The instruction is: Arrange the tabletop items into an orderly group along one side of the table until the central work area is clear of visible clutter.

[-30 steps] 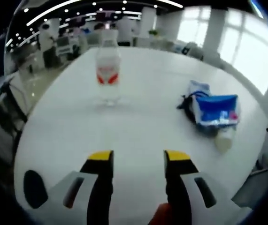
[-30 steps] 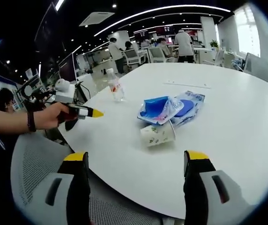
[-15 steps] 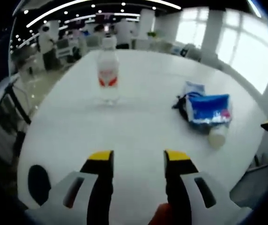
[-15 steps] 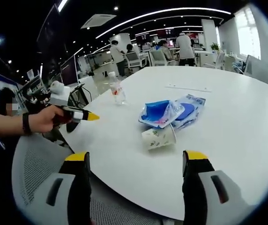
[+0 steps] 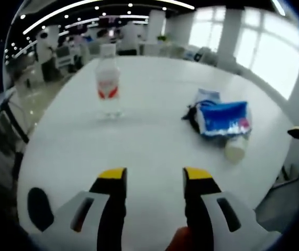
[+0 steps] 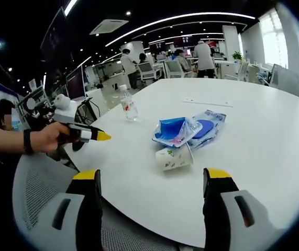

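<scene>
Both grippers are hovering wide open and empty at the near edge of the white table. The left gripper is facing the water bottle, which is standing upright on the far left. The right gripper is looking at the paper cup, lying tipped on its side against the blue snack bags mid-table. The bottle is looking top-heavy (an off-centre pinch could topple it), and the cup may roll away or crush if nudged.
</scene>
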{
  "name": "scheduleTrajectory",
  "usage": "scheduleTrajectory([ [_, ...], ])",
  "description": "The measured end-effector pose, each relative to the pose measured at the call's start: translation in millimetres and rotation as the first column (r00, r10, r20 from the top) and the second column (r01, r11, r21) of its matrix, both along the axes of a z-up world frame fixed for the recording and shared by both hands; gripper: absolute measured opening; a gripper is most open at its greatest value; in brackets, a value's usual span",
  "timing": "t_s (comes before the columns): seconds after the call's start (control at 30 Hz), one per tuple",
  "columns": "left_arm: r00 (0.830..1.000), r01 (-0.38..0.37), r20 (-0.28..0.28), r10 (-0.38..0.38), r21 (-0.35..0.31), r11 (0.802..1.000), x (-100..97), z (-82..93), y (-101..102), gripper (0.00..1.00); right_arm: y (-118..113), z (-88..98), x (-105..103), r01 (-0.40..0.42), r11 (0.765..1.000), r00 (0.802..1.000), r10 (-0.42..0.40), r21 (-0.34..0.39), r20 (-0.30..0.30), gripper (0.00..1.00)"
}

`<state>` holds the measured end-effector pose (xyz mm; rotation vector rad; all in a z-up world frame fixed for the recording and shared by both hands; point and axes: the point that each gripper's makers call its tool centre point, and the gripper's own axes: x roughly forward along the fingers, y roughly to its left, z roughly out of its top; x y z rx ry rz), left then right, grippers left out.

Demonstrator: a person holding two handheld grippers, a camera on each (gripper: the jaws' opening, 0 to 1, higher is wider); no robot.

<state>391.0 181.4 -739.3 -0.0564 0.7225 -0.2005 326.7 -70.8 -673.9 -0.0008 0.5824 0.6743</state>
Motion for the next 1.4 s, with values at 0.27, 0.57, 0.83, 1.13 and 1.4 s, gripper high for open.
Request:
scheduleTrajectory([
  [0.27, 0.994, 0.103, -0.028, -0.105, -0.039, 0.994, -13.3, -2.9, -30, 0.42, 7, -2.0, -4, -0.036, 0.999, 0.999, 0.036, -0.005, -0.015, 0.78],
  [0.57, 0.956, 0.283, -0.06, -0.287, -0.064, 0.957, -43.4, 12.6, -47, 0.47, 11, -6.9, -6, -0.05, 0.999, 0.996, 0.051, 0.016, -0.069, 0.76],
  [0.83, 0.9, 0.422, -0.104, -0.423, -0.032, 0.906, -93.6, 19.6, -61, 0.54, 20, -22.7, -4, -0.164, 0.985, 0.981, 0.158, -0.049, -0.11, 0.75],
  [1.13, 0.902, 0.418, -0.163, -0.4, 0.094, 0.904, -108.2, 15.9, -46, 0.52, 21, -22.4, 41, -0.127, 0.992, 0.985, 0.128, 0.016, -0.115, 0.74],
  [1.4, 0.918, 0.395, -0.085, -0.387, 0.288, 0.873, -94.3, 28.8, -36, 0.5, 10, -26.1, 103, 0.062, 0.998, 0.988, -0.06, 0.003, -0.143, 0.71],
])
